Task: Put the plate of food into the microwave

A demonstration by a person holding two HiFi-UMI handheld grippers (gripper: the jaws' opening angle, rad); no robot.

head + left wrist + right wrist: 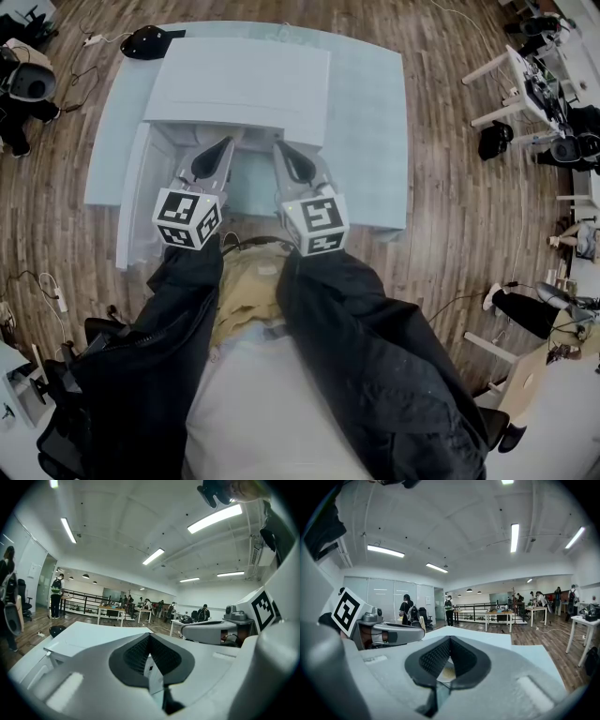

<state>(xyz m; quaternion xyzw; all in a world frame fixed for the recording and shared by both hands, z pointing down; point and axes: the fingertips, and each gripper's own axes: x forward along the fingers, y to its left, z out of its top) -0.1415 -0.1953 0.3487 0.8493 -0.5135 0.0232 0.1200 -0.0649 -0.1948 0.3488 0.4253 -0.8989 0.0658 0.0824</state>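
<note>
Both grippers sit side by side, pointing nearly level at the open front of the microwave (239,84) on the table (375,122). Its door (133,211) looks swung out, off to the outer side of the left jaws. Left gripper (225,148): jaws together, pads meeting at the tips, nothing clamped. Only some white surface shows under them, and I can't tell what it is. Right gripper (283,152): jaws also look closed tip to tip, nothing pinched. The plate (442,677) shows only in the right gripper view, through the slit behind the tips, so it lies below the right jaws and isn't held. The head view hides it under the grippers, so I can't tell if it's inside the cavity or just in front. Likely a parked, ready pose at the opening, since closed empty jaws do no work here. The plate is white, smooth and shallow, with a patch of yellowish-brown food (449,672) on it. Too little of it shows to say more.
</note>
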